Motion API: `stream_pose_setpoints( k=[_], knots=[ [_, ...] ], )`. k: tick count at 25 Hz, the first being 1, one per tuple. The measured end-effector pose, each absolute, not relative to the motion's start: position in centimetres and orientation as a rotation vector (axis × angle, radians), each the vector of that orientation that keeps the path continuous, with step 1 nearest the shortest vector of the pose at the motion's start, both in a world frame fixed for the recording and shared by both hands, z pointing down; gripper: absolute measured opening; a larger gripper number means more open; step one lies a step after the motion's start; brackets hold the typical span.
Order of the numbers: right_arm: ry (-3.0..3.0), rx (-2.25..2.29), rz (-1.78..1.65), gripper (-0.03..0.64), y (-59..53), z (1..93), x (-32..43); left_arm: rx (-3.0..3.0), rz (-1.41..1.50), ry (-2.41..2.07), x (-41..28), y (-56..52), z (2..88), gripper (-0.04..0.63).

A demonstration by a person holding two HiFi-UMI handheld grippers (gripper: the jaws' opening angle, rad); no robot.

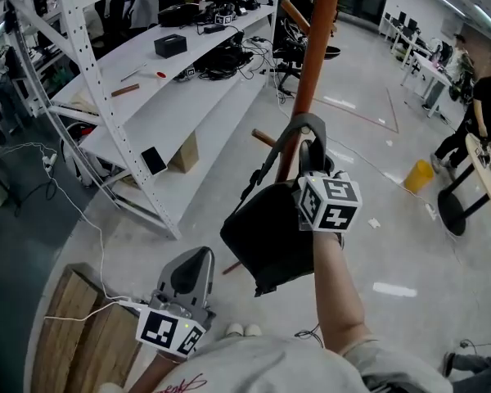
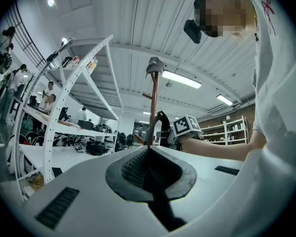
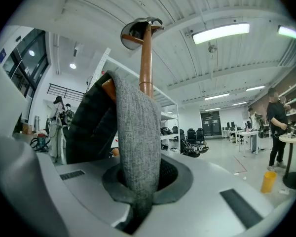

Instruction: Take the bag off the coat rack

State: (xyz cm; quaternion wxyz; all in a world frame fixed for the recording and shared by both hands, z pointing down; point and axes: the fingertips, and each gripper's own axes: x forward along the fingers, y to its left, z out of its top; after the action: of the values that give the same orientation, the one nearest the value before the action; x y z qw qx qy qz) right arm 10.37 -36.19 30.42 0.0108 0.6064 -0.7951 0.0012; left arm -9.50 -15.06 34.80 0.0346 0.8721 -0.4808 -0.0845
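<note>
While the left tongs (image 1: 176, 309) hang low at the near left, closest to the person, their jaws stand together with nothing between them. They take no part in the work at this moment.

Further out and to the right, the right tongs (image 1: 327, 199) are raised at arm's length. Their jaws are clamped tight on the grey woven strap (image 3: 135, 132) of the bag (image 1: 266, 240). The bag is black and soft-sided. It hangs just left of and below the right tongs, close against the coat rack (image 1: 315, 64).

From the jaws the strap runs upward and loops over a wooden peg (image 3: 107, 86) on the rack's orange-brown pole. The bag's weight appears to be carried by that peg and not by the tongs.

Beyond the rack, on the far left, stands white shelving (image 1: 159, 97) loaded with cables and equipment. A yellow object (image 1: 419, 176) sits on the floor at the far right, and people work at a worktop beyond it.

Assessment: the grasp on the strap is made and looks secure. The removal itself is not done. What is left is to raise the strap clear of the peg's tip and carry the bag away from the pole.
</note>
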Motion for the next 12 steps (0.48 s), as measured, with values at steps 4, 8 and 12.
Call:
stream_pose_setpoints(
  k=[4,8,12],
  knots=[
    [-2.495,1.887,-0.009,0.018,-35.7,29.6,10.0,2.678,-0.262,-1.483,-9.8,-14.8,34.8,0.020],
    [-2.517,1.870,-0.079,0.018,-35.3,27.8,9.2,2.677,-0.269,-1.489,-10.2,-14.8,34.6,0.020],
    [-2.537,1.871,-0.093,0.018,-35.1,26.6,9.1,2.685,-0.277,-1.489,-10.2,-14.8,34.3,0.020]
  ],
)
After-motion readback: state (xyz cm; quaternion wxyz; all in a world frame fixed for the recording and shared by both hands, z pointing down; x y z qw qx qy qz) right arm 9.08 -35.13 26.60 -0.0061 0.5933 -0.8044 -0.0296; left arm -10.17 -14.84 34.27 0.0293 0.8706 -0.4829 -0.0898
